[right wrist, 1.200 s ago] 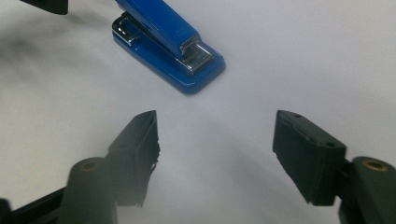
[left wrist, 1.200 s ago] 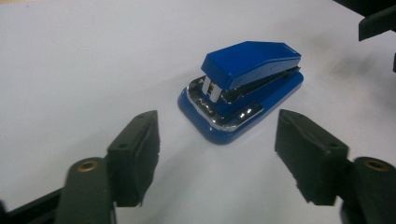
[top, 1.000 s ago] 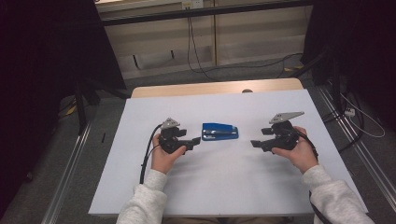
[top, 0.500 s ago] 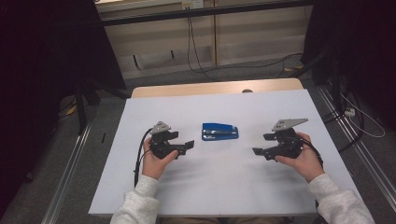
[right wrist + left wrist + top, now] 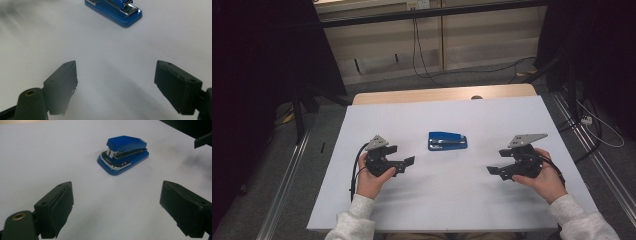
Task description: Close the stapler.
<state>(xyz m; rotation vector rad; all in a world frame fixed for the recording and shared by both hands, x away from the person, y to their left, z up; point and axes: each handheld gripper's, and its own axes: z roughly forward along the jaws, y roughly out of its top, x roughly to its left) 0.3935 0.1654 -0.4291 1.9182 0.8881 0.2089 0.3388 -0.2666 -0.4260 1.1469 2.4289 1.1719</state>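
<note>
Lying flat on the white table point(image 5: 447, 200), the blue stapler point(image 5: 447, 140) sits nearer the far edge, bare surface all around it. Left gripper point(image 5: 408, 162) is left of the stapler, right gripper point(image 5: 493, 170) right of it, both well apart from it. Both sets of jaws have just been opening, now wide apart, nothing between. No readable writing on the stapler.

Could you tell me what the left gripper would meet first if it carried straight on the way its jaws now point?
Probably the small blue plastic stapler with chrome trim: in the left gripper view it lies ahead on the white table, slightly off centre. The left gripper is open, nothing between its jaws. From above the stapler sits a little farther back, so it might only graze it.
</note>
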